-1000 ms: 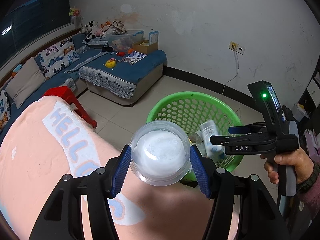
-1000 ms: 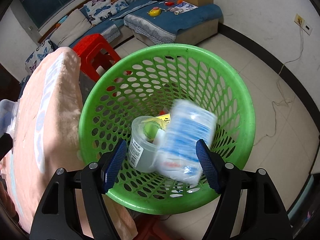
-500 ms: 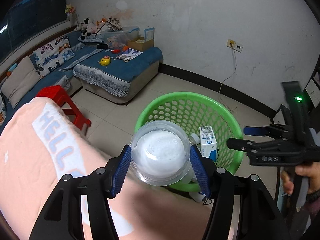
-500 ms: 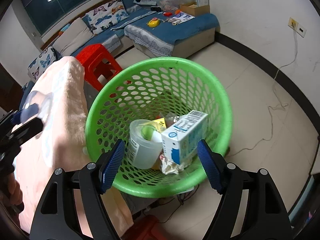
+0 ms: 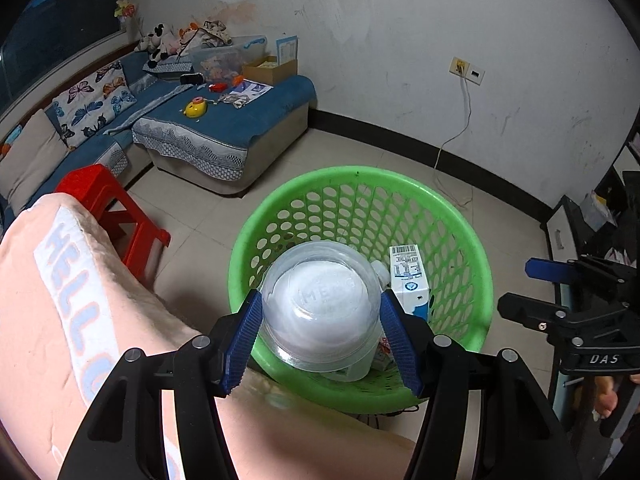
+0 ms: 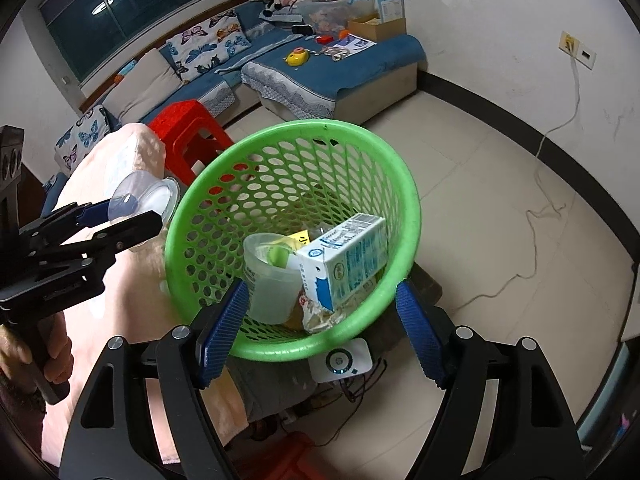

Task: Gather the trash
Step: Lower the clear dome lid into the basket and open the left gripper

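Note:
My left gripper [image 5: 321, 332] is shut on a clear plastic cup [image 5: 320, 306], bottom toward the camera, held over the near rim of the green basket [image 5: 468, 240]. From the right wrist view the cup [image 6: 144, 202] sits just left of the basket [image 6: 412, 208]. In the basket lie a blue-and-white milk carton [image 6: 348, 262], a clear plastic cup [image 6: 268, 280] and crumpled wrappers [image 6: 316, 314]. My right gripper [image 6: 320, 330] is open and empty, near the basket's front rim; it also shows at the right of the left wrist view [image 5: 560, 292].
A pink blanket with "HELLO" lettering [image 5: 68, 312] lies left of the basket. A red stool [image 5: 116, 208] stands behind it, a blue sofa [image 5: 224, 128] with toys farther back. A white device [image 6: 342, 360] sits below the basket. A cable [image 6: 536, 216] runs over the floor.
The milk carton fell from my right gripper into the basket and the gripper drew back to the right. My left gripper carried the cup from above the blanket to the basket's near rim.

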